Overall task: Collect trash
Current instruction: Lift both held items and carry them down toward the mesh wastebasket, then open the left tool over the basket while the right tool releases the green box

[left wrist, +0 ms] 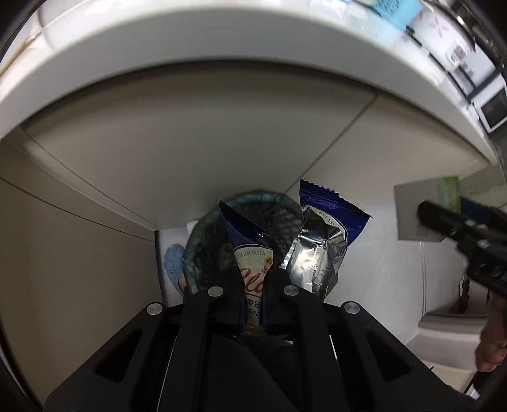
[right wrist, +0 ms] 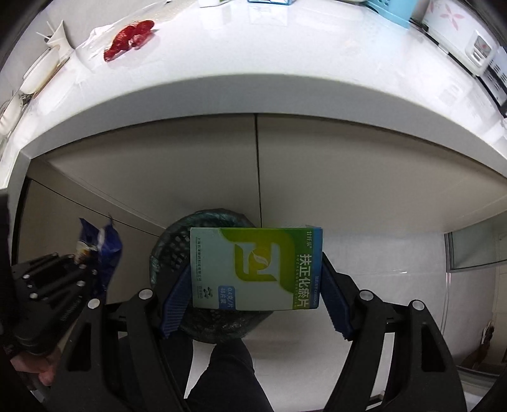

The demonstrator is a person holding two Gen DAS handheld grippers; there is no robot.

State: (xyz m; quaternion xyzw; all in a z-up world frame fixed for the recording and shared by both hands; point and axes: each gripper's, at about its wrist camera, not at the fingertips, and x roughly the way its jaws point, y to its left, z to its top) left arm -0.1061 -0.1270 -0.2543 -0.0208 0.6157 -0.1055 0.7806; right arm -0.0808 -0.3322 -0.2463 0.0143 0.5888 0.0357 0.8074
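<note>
My left gripper (left wrist: 253, 275) is shut on a blue cookie wrapper (left wrist: 250, 241). A torn blue and silver wrapper (left wrist: 323, 244) sticks up just right of its fingers. Both hang over a dark mesh bin with a green liner (left wrist: 202, 247) on the floor. My right gripper (right wrist: 256, 279) is shut on a green and white medicine box (right wrist: 253, 253), its blue pads (right wrist: 174, 301) against the box's two sides, directly above the same bin (right wrist: 171, 250). In the right wrist view the left gripper (right wrist: 79, 256) and its wrapper (right wrist: 107, 247) are at the left.
A white counter edge (right wrist: 253, 95) juts out above beige cabinet doors (right wrist: 190, 164). On the counter lie a red bag (right wrist: 130, 38) and a blue basket (right wrist: 393, 9). A person's dark trouser leg (right wrist: 228, 374) stands beside the bin. A blue slipper (left wrist: 172, 263) lies left of it.
</note>
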